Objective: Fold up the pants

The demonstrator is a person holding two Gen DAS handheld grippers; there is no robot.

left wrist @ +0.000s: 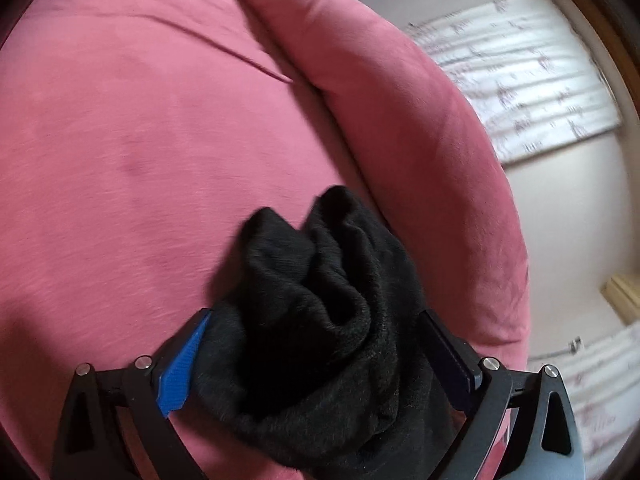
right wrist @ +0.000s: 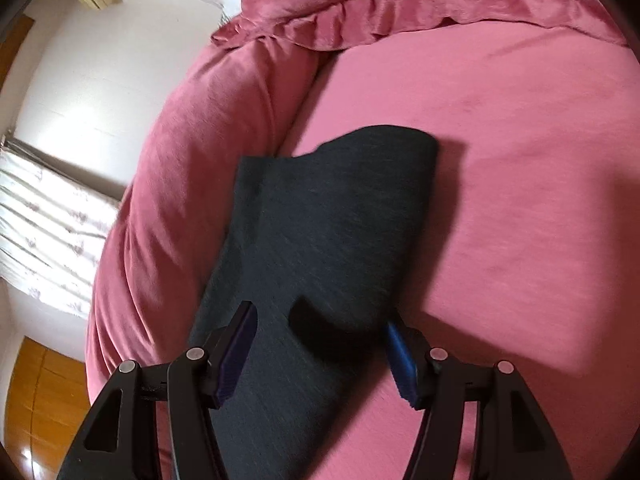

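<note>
1. The left gripper [left wrist: 316, 344] was angled down toward the pink bedsheet-covered mattress [left wrist: 120, 140], its black fingers spread wide. A bunched, crumpled end of the dark charcoal knit pants [left wrist: 320, 300] sat between them; the fabric filled the gap, but I honestly couldn't tell if the blue pads [left wrist: 180, 372] were pressing on it or just alongside.
2. The right gripper [right wrist: 320, 344] also pointed down at the mattress [right wrist: 520, 200], fingers apart. The flat stretch of the pants [right wrist: 320, 220] ran between and under them. The blue pad [right wrist: 400, 356] on the right side of that view sat at the cloth's edge, and the purple-looking pad [right wrist: 236, 352] lay over the fabric, with no clear squeeze on it.
3. No containers anywhere, just bedding: a plump pink duvet roll [right wrist: 180, 180] lay along the mattress beside the pants, and a ruffled pink pillow [right wrist: 400, 4] sat at the far end.
4. The pants lay on the mattress next to the duvet roll: smooth and strip-like in the right wrist view with a rounded far end, heaped and wrinkled in the left wrist view.
</note>
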